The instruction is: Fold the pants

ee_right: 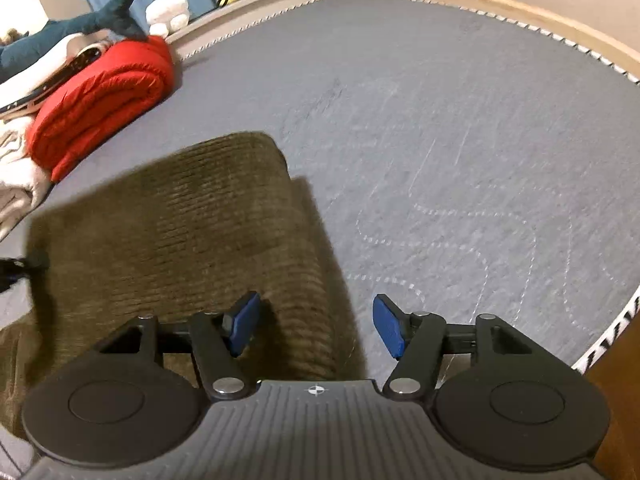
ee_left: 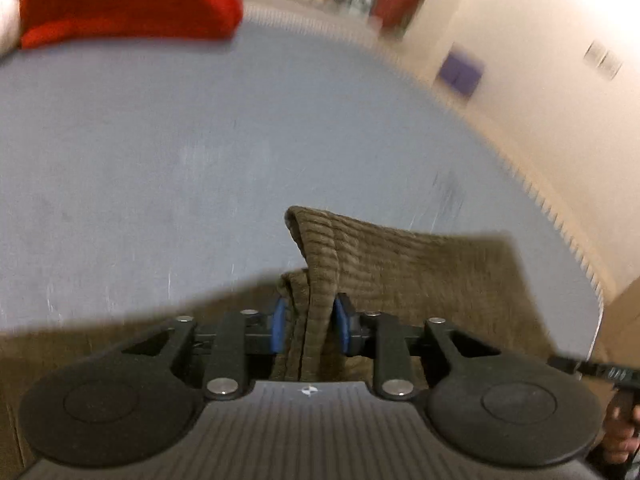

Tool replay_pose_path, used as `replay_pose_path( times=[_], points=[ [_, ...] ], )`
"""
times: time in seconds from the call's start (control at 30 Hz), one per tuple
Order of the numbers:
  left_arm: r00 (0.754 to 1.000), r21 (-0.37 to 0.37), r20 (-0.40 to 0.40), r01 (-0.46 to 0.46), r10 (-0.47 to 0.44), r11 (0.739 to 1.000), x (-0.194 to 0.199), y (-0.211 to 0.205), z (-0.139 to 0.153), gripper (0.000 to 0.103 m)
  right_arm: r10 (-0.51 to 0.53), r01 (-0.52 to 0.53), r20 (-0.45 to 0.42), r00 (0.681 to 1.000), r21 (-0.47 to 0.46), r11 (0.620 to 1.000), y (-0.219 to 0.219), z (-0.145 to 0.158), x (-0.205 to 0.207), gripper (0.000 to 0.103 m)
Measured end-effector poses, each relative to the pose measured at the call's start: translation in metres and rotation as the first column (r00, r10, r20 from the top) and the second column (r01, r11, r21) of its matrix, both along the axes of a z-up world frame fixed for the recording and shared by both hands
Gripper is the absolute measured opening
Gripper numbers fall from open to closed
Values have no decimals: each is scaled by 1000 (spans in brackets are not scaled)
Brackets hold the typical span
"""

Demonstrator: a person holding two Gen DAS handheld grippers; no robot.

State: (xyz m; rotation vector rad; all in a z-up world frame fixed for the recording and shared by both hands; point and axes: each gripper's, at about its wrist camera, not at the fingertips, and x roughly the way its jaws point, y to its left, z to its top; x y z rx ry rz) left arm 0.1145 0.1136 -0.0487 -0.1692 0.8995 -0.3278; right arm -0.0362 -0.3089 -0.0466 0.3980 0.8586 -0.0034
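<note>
Brown corduroy pants (ee_left: 400, 272) lie on a grey mattress (ee_left: 200, 140). In the left wrist view a raised fold of the cloth stands between the blue pads, and my left gripper (ee_left: 311, 326) is shut on that fold. In the right wrist view the pants (ee_right: 180, 220) spread out to the left, and their right edge runs under the jaws. My right gripper (ee_right: 316, 326) is open above that edge, its pads apart and gripping nothing. Part of the right gripper (ee_left: 592, 368) shows at the right border of the left wrist view.
A folded red blanket (ee_right: 100, 104) lies at the far left of the mattress (ee_right: 440, 120), with a plush shark (ee_right: 80, 24) and pale bedding behind it. The mattress's stitched edge (ee_right: 500, 16) and wooden frame curve round the far and right sides. A hand (ee_left: 618, 432) shows at the lower right.
</note>
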Motion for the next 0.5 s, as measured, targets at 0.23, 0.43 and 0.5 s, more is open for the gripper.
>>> replay_pose_path(
  times=[0.23,0.43,0.5],
  points=[
    [980,14,199,-12,9,1000,-27,-5,30,48,6,-2,-74,997,53,999,-8,-6,-1,68],
    [987,82,88,127,-134,988,-23,-22,-5,39,-2,17,-128,992,117,993,-10,-15,1,68],
    [992,175,-7,123,-124,977,-17,-26,-25,20,4,10,-126,992,112,994,-8,-14,3,67]
  ],
)
